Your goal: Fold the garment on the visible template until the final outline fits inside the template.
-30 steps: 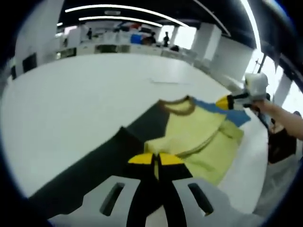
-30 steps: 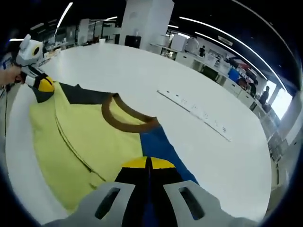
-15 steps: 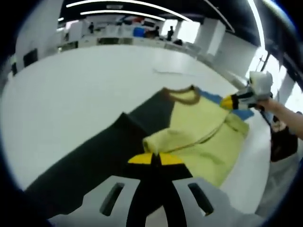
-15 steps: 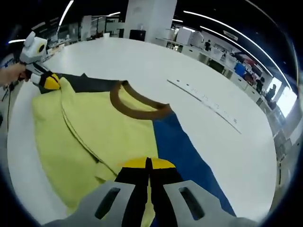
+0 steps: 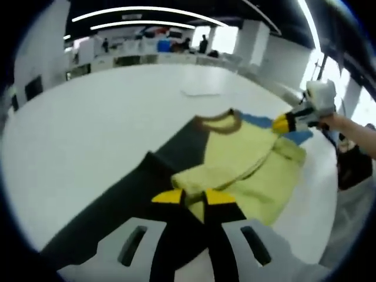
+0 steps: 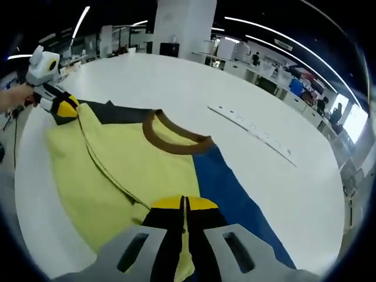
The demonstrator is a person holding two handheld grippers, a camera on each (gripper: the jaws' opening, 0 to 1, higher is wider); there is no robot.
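Observation:
A yellow garment (image 5: 252, 167) with a brown collar (image 5: 218, 120) lies on the white table (image 5: 100, 123), one yellow layer folded over another. A dark strip (image 5: 117, 200) runs from it towards my left gripper (image 5: 194, 198), whose jaws stand slightly open at the fold's edge. A blue strip (image 6: 226, 188) borders the yellow cloth (image 6: 117, 170) in the right gripper view. My right gripper (image 6: 183, 203) is shut on the garment's near edge. The right gripper (image 5: 283, 124) also shows in the left gripper view. The left gripper (image 6: 66, 107) sits at the garment's far corner.
A long white strip (image 6: 252, 132) lies on the table (image 6: 176, 82) beyond the collar. A person's hand (image 5: 343, 129) holds the right gripper near the table's edge. Desks and people stand far behind, across the room.
My left gripper's jaws have parted a little; they were shut before. The right gripper's tips, which stood over the blue strip, now stand over the yellow cloth beside it.

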